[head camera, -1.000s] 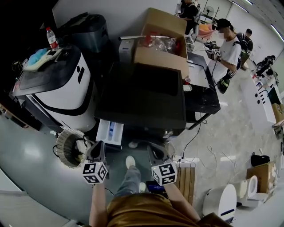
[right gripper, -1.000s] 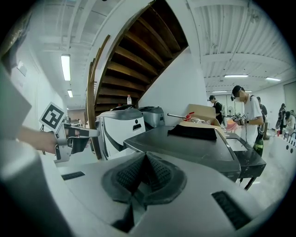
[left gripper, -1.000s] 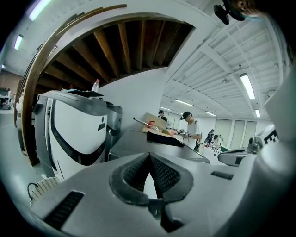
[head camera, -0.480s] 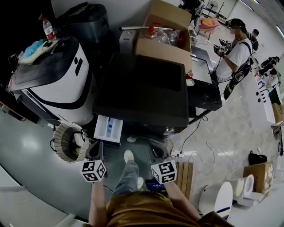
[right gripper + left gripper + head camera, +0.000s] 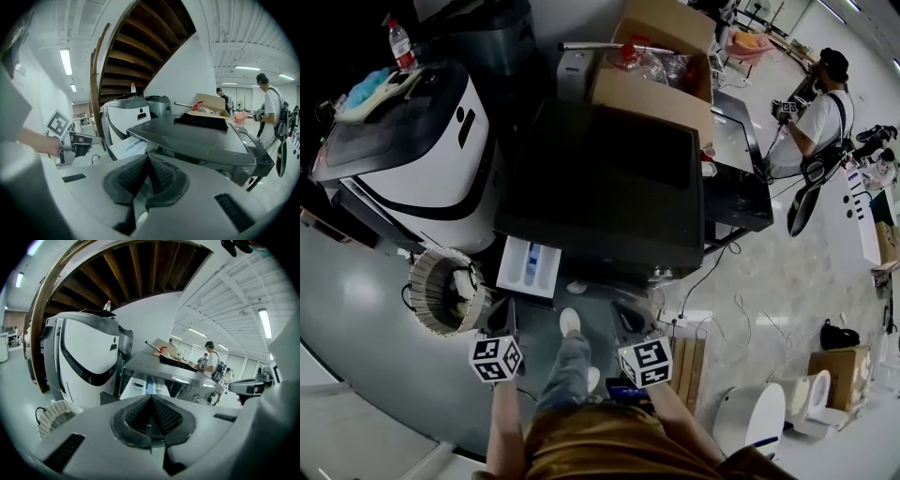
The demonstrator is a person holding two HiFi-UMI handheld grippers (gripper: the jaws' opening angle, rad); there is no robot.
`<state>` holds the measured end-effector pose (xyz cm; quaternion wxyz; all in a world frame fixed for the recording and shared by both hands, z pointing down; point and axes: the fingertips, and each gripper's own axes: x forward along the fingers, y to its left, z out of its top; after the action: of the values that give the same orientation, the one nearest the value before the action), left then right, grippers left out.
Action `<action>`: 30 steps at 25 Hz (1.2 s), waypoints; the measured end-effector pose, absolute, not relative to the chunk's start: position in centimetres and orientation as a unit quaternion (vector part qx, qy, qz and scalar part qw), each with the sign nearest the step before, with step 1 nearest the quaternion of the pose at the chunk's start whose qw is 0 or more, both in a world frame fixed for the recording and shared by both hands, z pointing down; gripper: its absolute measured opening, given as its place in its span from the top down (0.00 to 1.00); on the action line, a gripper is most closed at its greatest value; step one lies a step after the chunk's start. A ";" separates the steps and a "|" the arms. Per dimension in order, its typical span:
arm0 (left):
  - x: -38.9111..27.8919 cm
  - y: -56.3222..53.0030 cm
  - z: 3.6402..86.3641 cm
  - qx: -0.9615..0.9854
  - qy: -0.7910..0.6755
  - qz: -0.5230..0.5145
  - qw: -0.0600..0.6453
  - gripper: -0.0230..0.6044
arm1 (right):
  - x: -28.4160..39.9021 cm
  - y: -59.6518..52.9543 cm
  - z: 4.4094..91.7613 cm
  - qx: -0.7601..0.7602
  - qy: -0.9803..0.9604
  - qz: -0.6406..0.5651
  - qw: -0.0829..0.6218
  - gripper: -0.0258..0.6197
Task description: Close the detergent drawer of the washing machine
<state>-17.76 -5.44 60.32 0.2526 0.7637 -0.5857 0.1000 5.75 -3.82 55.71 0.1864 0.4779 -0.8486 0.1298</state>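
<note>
The dark-topped washing machine [image 5: 600, 187] stands in front of me. Its white detergent drawer [image 5: 530, 265], with a blue insert, sticks out open at the front left. My left gripper [image 5: 502, 307] is shut and empty, just below the drawer and apart from it. My right gripper [image 5: 624, 311] is shut and empty too, below the machine's front right. In the left gripper view, the closed jaws [image 5: 151, 398] point at the drawer [image 5: 143, 386]. The right gripper view has the drawer [image 5: 127, 145] to the left of its jaws [image 5: 147, 158], with the left gripper [image 5: 77, 140] beside it.
A white and black appliance [image 5: 422, 159] stands left of the machine, with a wicker basket [image 5: 441, 291] on the floor before it. A cardboard box [image 5: 661, 66] lies behind. A person [image 5: 820, 112] stands at the far right. Cables and a wooden pallet [image 5: 686, 370] lie at my right.
Both grippers stay shut, low in front of the machine, barely moved. The drawer stays open. The view has shifted slightly, and the person at the right has moved farther off.
</note>
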 end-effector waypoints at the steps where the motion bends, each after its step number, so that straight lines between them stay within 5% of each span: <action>1: -17.8 -5.4 60.6 0.762 -0.586 0.102 0.255 0.93 | 5.6 -3.8 55.9 0.476 -0.849 0.131 0.188 0.94; 30: -18.5 -6.2 65.4 0.750 -0.578 0.141 0.290 0.92 | 5.2 -6.1 58.9 0.464 -0.846 0.160 0.210 0.94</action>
<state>-18.55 -6.18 65.40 0.2898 0.7499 -0.5778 0.1406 5.15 -6.11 58.90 0.2103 0.4637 -0.8457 0.1600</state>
